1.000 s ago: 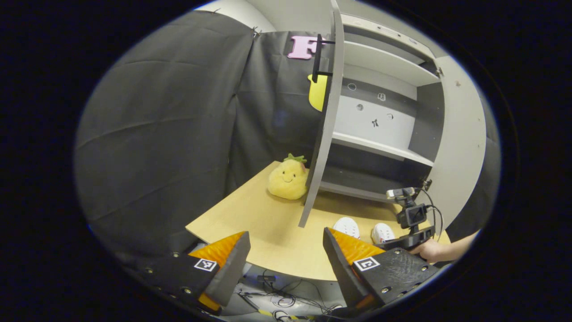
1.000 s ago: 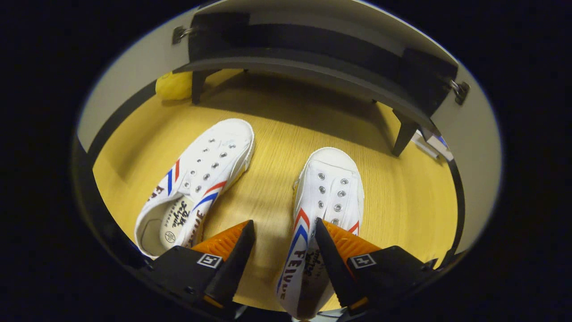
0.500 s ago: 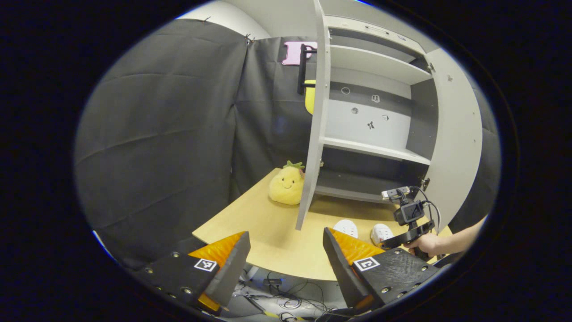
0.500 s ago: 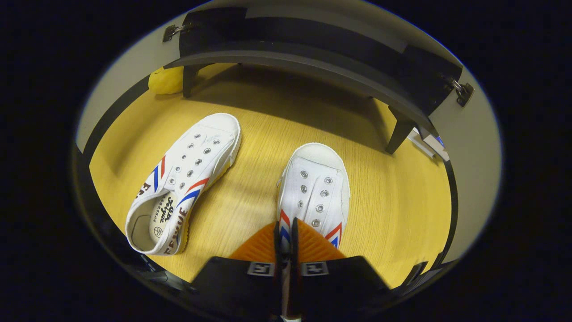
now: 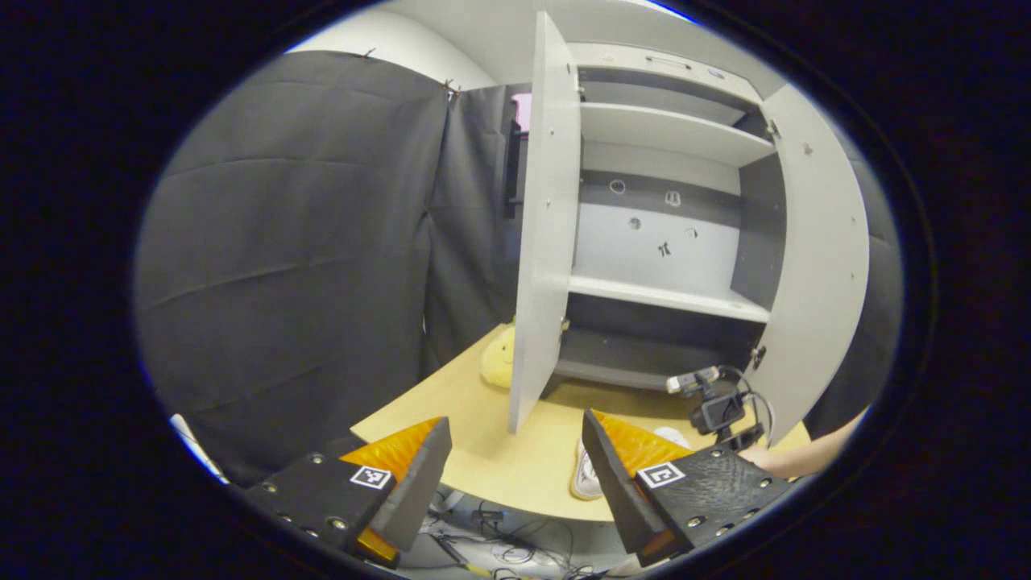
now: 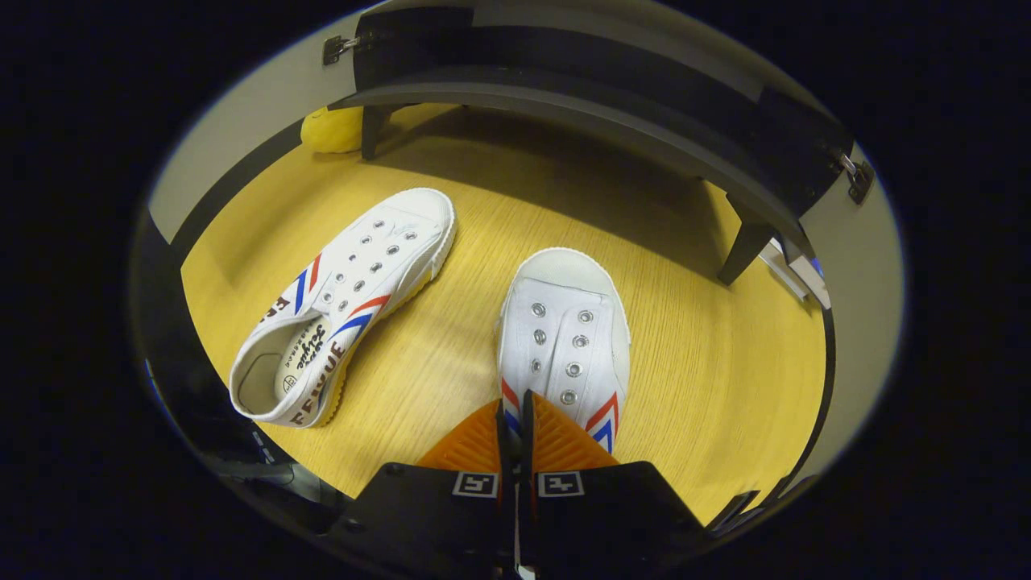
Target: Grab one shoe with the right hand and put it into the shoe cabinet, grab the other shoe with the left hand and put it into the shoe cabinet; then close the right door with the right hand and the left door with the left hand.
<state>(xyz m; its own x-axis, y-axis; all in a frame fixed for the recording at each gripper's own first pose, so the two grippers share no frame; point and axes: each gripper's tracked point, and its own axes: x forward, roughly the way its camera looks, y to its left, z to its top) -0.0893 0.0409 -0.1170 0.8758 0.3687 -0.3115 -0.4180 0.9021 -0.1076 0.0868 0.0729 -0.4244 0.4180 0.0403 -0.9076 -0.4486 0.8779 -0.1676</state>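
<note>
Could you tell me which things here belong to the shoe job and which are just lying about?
Job: gripped shoe, other shoe, right gripper, left gripper, shoe cabinet, left door, right door.
Lying about: yellow plush toy, table.

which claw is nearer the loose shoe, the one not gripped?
Right. Right claw is clamped on the neighbouring shoe beside the loose shoe; left claw, open, hangs off the table edge.

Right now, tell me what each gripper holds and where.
The right gripper pinches the right-hand shoe by its side wall near the opening. The left gripper holds nothing.
</note>
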